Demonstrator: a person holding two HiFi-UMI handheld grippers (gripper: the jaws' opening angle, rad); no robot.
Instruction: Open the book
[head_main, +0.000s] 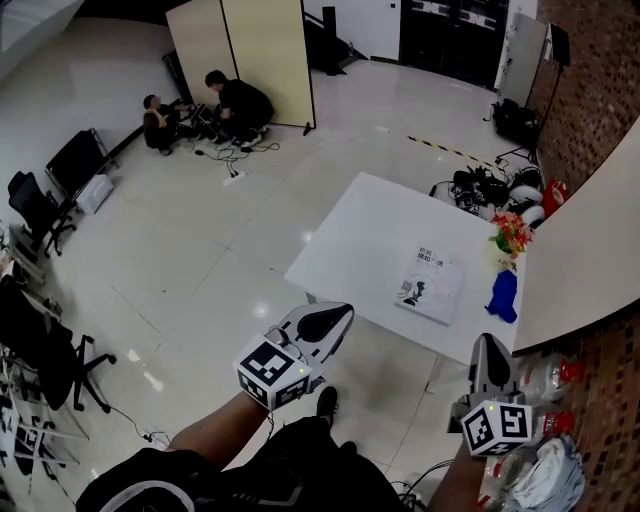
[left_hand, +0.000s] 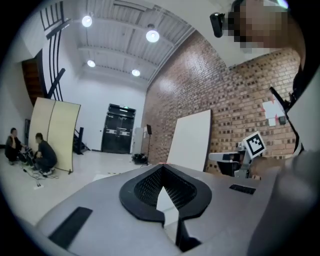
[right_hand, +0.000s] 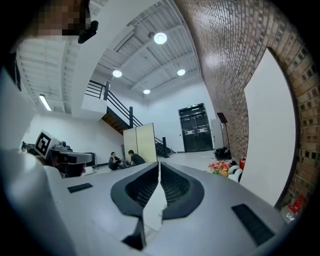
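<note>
The book (head_main: 430, 285) lies closed, pale cover up, on the right half of the white table (head_main: 370, 230). My left gripper (head_main: 340, 312) hangs over the floor just short of the table's near edge, jaws shut and empty. My right gripper (head_main: 487, 343) is near the table's near right corner, likewise shut on nothing. In the left gripper view the left gripper (left_hand: 161, 168) has its jaws meeting at the tip. The right gripper view shows the right gripper (right_hand: 159, 164) with its jaws together too. Neither gripper view shows the book.
A pot of flowers (head_main: 511, 235) and a blue object (head_main: 503, 295) stand at the table's right edge. A big white board (head_main: 590, 260) leans on the brick wall. Two people (head_main: 205, 108) sit by a folding screen (head_main: 250, 55). Chairs (head_main: 40, 210) line the left.
</note>
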